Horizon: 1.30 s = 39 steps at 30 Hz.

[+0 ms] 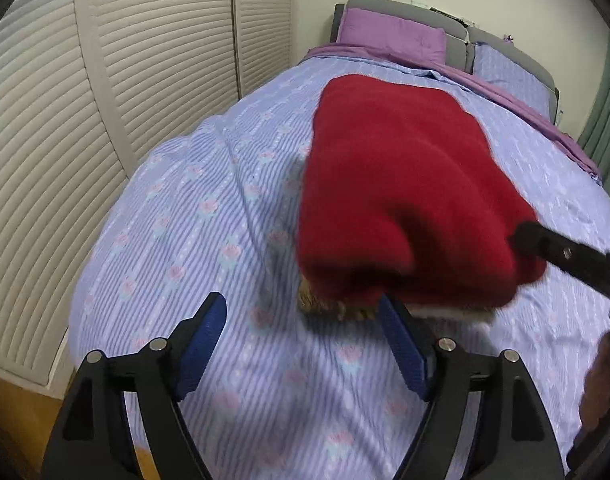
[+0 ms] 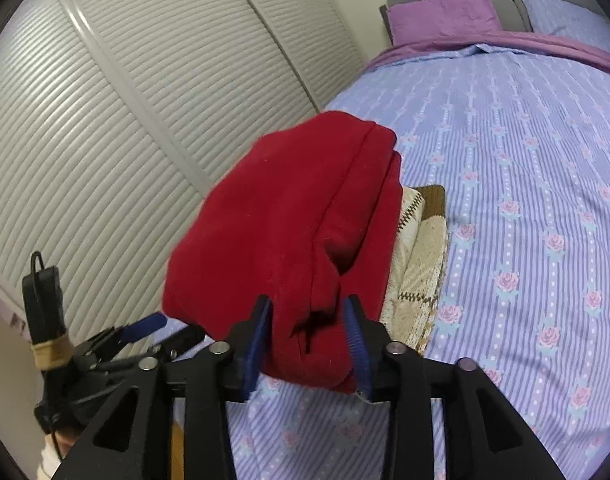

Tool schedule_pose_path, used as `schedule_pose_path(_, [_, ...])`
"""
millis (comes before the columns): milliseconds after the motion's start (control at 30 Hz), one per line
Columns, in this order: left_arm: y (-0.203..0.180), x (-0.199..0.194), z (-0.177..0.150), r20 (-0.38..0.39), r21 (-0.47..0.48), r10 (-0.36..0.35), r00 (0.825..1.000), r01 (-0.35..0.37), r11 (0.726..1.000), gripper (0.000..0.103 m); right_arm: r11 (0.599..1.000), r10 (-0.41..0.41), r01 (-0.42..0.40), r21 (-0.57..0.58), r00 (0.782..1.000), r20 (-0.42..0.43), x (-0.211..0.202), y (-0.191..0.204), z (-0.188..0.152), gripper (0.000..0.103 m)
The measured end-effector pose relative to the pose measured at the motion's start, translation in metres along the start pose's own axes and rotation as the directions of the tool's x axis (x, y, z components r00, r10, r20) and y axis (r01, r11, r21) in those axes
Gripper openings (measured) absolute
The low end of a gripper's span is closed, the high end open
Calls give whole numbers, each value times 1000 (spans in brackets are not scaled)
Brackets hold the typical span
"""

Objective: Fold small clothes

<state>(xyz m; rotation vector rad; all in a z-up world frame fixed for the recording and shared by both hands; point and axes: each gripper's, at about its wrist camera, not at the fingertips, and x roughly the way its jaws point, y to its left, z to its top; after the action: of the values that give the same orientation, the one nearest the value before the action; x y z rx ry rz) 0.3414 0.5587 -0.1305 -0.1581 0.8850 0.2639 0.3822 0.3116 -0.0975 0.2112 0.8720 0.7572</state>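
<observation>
Blue pads of my right gripper point(image 2: 311, 344) clamp the red garment point(image 2: 289, 224) to carry it over a beige knit point(image 2: 419, 264); my left gripper point(image 1: 303, 344) hangs open, empty.

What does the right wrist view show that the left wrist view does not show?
Only the right wrist view shows the right gripper shut on the red garment, and the folded beige knit piece underneath it with its zigzag pattern. It also shows the left gripper from the side.

Only the left wrist view shows the left gripper open, holding nothing, with only a fringe of the beige piece visible.

Both show the red garment, the floral bedspread, the purple pillow and the louvered doors.
</observation>
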Motion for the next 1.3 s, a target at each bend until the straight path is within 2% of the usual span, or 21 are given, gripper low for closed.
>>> schedule_pose_path(33, [-3, -8, -4, 7, -3, 11, 1000, -11, 1000, 79, 1000, -18, 18, 3, 1000, 10, -4, -1, -2, 62])
schedule_pose_path(133, [-18, -34, -16, 25, -1, 67, 997, -67, 998, 87, 998, -62, 62, -1, 995, 72, -27, -8, -8, 74])
schedule_pose_path(200, [-35, -53, -25, 39, 23, 88, 995, -89, 996, 91, 995, -103, 104, -8, 991, 91, -45, -16, -13, 80])
schedule_pose_path(333, [-72, -83, -40, 61, 72, 119, 991, -123, 990, 92, 981, -189, 192, -20, 975, 114, -90, -37, -29, 81])
schedule_pose_path(433, [-105, -111, -51, 112, 93, 93, 989, -104, 990, 94, 968, -244, 249, -28, 961, 134, -134, -55, -43, 81])
schedule_pose_path(533, [-140, -141, -63, 172, 109, 54, 984, -74, 991, 98, 948, -308, 317, -25, 936, 173, -187, -68, -58, 81])
schedule_pose_path(600, [-164, -164, -70, 215, 128, 23, 976, -52, 990, 100, 930, -350, 365, -36, 912, 214, -228, -74, -70, 82])
schedule_pose_path(700, [-200, -196, -83, 255, 168, -34, 966, -9, 986, 101, 901, -406, 432, -47, 875, 264, -281, -84, -88, 90])
schedule_pose_path(933, [-287, -259, -124, 342, 263, -120, 932, 27, 964, 103, 867, -470, 498, -25, 831, 297, -386, -110, -131, 92])
schedule_pose_path(1100, [-328, -283, -153, 345, 309, -228, 911, 119, 944, 103, 833, -520, 553, -21, 795, 313, -444, -121, -165, 92])
schedule_pose_path(1200, [-351, -296, -170, 355, 338, -255, 899, 131, 932, 103, 826, -532, 564, 6, 777, 336, -472, -125, -186, 92])
schedule_pose_path(1300, [-366, -306, -183, 360, 348, -276, 891, 147, 926, 103, 810, -552, 587, 20, 750, 364, -498, -126, -203, 92])
